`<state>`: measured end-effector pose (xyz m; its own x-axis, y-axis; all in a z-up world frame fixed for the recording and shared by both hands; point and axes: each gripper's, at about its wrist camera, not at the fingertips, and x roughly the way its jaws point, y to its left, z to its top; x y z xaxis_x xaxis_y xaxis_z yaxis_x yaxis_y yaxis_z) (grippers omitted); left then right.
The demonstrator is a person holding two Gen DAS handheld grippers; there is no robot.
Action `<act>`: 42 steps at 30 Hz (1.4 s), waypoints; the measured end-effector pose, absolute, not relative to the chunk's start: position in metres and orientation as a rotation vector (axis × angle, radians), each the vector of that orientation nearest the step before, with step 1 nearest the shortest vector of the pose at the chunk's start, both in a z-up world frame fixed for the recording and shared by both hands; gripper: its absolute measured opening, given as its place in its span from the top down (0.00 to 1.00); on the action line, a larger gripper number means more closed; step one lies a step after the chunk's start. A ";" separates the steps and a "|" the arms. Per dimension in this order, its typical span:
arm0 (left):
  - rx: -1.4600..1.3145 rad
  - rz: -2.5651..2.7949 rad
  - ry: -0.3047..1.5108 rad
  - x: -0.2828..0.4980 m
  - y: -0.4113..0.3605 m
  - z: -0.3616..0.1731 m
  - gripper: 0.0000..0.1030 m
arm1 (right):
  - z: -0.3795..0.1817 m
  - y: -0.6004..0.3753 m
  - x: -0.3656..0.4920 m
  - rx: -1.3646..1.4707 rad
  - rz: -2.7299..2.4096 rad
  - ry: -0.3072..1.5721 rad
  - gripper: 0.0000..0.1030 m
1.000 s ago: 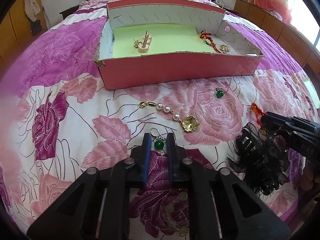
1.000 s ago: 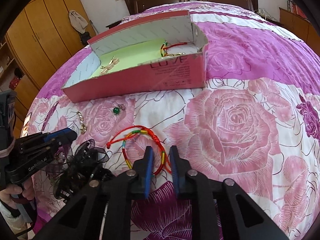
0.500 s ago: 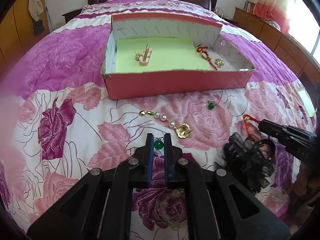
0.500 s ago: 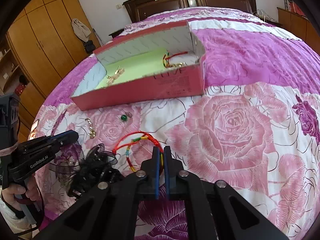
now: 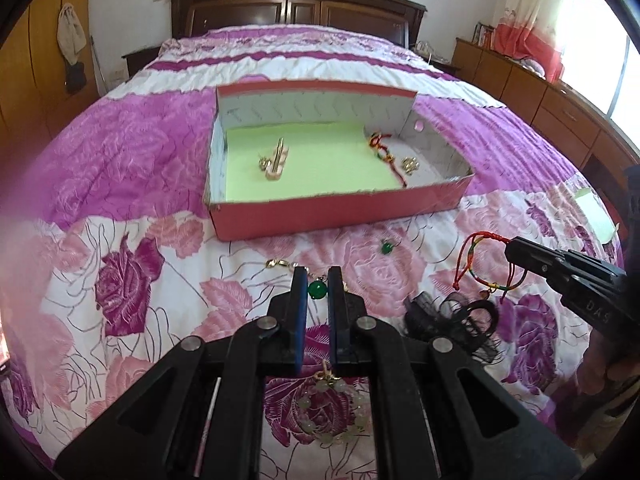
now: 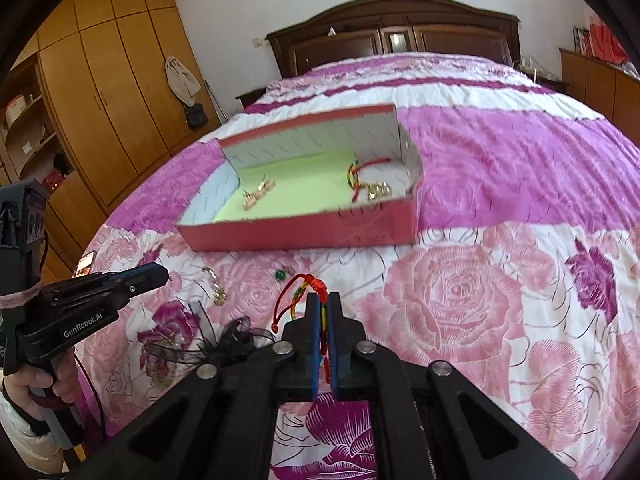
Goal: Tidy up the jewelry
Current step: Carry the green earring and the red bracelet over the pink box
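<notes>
Left hand-held gripper [image 5: 318, 280] apparently pinches green earring [image 5: 317, 290].

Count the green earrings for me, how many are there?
2. One green earring sits between the left gripper fingers; the other green earring lies on the bedspread near the pink box. More may be hidden.

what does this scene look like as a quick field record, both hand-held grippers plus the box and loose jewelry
left hand-held gripper: shut on green bead earring
right hand-held gripper: shut on braided cord bracelet, lifted off bed
box: open, red, green-lined; holds another cord bracelet, gold pieces
loose on bedspread: second green earring, black hair bow, pale bead bracelet
</notes>
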<state>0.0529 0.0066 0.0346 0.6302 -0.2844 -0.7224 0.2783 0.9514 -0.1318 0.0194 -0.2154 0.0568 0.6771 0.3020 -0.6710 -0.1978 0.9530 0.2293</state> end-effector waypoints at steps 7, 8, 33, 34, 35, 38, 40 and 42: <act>-0.010 -0.339 0.761 0.047 0.003 0.054 0.99 | 0.077 -0.212 0.012 0.117 0.267 0.706 0.96; -0.012 -0.340 0.753 0.047 0.003 0.057 0.99 | 0.080 -0.212 0.012 0.115 0.266 0.698 0.96; -0.035 -0.270 0.580 0.112 0.010 0.090 0.99 | 0.116 -0.218 0.076 0.148 0.228 0.485 0.96; -0.036 -0.262 0.572 0.116 0.010 0.090 0.99 | 0.115 -0.218 0.079 0.147 0.225 0.480 0.96; -0.037 -0.253 0.563 0.120 0.009 0.089 0.99 | 0.114 -0.218 0.082 0.147 0.222 0.476 0.96; -0.038 -0.230 0.535 0.132 0.006 0.083 0.99 | 0.108 -0.217 0.095 0.142 0.207 0.466 0.96; -0.039 -0.214 0.522 0.139 0.004 0.078 0.99 | 0.104 -0.217 0.103 0.136 0.195 0.462 0.96; -0.041 -0.203 0.512 0.148 0.002 0.071 0.99 | 0.098 -0.217 0.113 0.131 0.181 0.464 0.96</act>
<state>0.1477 0.0024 0.0708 0.8522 -0.2028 -0.4824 0.1824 0.9792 -0.0893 0.1127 -0.2168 0.0978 0.8787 0.2024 -0.4323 -0.1431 0.9757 0.1660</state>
